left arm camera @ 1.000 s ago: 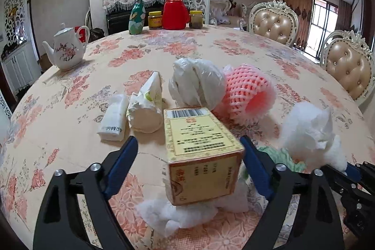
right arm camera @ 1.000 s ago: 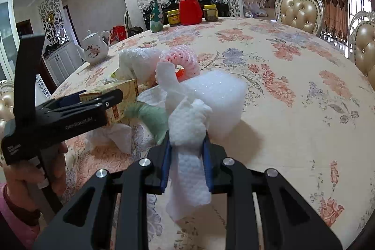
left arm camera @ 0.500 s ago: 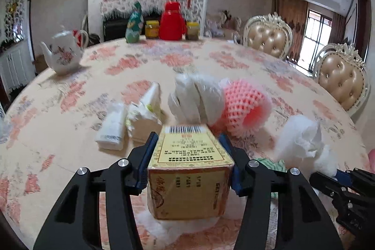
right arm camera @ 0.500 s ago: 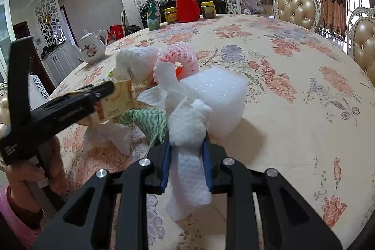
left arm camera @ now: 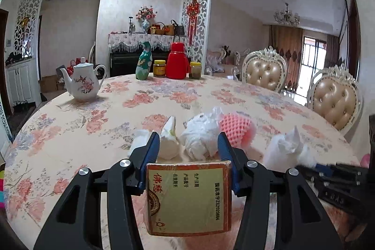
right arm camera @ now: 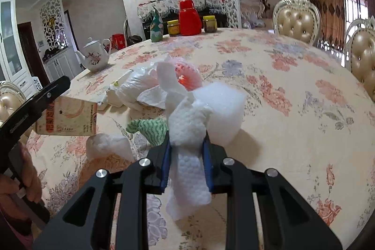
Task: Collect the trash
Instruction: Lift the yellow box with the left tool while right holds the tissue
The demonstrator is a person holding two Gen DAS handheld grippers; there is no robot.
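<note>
My left gripper (left arm camera: 188,144) is shut on a yellow cardboard box (left arm camera: 187,198) and holds it above the table; the box also shows in the right wrist view (right arm camera: 68,116). My right gripper (right arm camera: 186,144) is shut on a white paper towel (right arm camera: 187,151) bunched with white foam (right arm camera: 222,107). On the table lie a crumpled white plastic bag (left arm camera: 201,137), a pink foam fruit net (left arm camera: 236,130), a white wrapper (left arm camera: 168,142), a green cloth (right arm camera: 150,128) and a tissue wad (right arm camera: 105,144).
The round table has a floral cloth (left arm camera: 70,132). A white teapot (left arm camera: 83,83) stands far left. A red flask (left arm camera: 177,61), a green bottle (left arm camera: 143,61) and two jars (left arm camera: 159,68) stand at the far edge. Padded chairs (left arm camera: 335,100) stand at the right.
My left gripper closed on the yellow box and lifted it off the table, tilting up. The right gripper kept hold of the paper towel and barely moved.
</note>
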